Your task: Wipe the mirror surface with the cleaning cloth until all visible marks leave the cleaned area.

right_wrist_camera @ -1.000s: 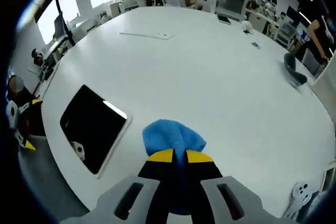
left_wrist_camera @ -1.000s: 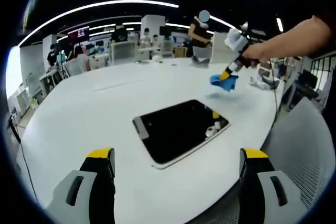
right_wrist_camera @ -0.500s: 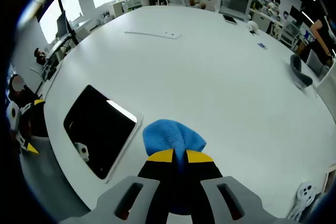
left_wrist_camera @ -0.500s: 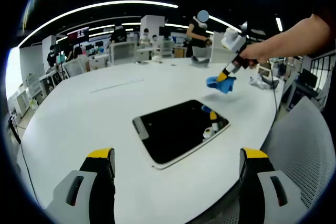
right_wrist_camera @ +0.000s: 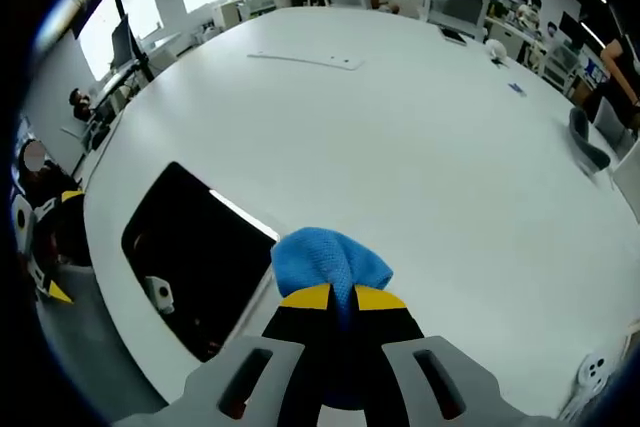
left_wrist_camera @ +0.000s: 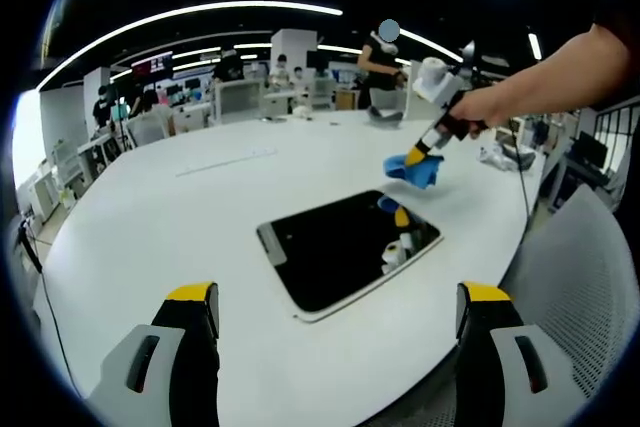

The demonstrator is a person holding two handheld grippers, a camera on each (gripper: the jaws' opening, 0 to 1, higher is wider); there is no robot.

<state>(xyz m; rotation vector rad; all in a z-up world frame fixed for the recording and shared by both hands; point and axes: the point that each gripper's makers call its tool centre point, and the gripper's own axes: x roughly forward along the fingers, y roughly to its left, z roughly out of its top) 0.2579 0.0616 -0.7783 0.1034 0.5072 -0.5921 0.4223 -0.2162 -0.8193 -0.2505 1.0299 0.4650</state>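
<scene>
Blue cleaning cloth (right_wrist_camera: 330, 260) is pinched between the yellow-tipped jaws of the right claw (right_wrist_camera: 331, 296), which are pressed together on it; the bunched cloth projects forward beyond the tips. In the left gripper view the same right claw (left_wrist_camera: 416, 152) enters from the upper right, held by a hand (left_wrist_camera: 478, 109) at the end of an outstretched bare forearm, angled downward with the cloth (left_wrist_camera: 412, 168) hanging just past the far corner of the mirror (left_wrist_camera: 346, 250). Whether the cloth touches the glass cannot be told. The mirror lies flat on the white round bench (left_wrist_camera: 150, 227), dark-faced with a pale frame, and reflects the claw and cloth near its far corner. In the right gripper view the mirror (right_wrist_camera: 190, 257) sits to the left of the cloth, its nearest edge just beside it. The left claw (left_wrist_camera: 337, 309) is held low at the bench's near edge, jaws spread wide and gripping nothing, the mirror lying ahead between them.
</scene>
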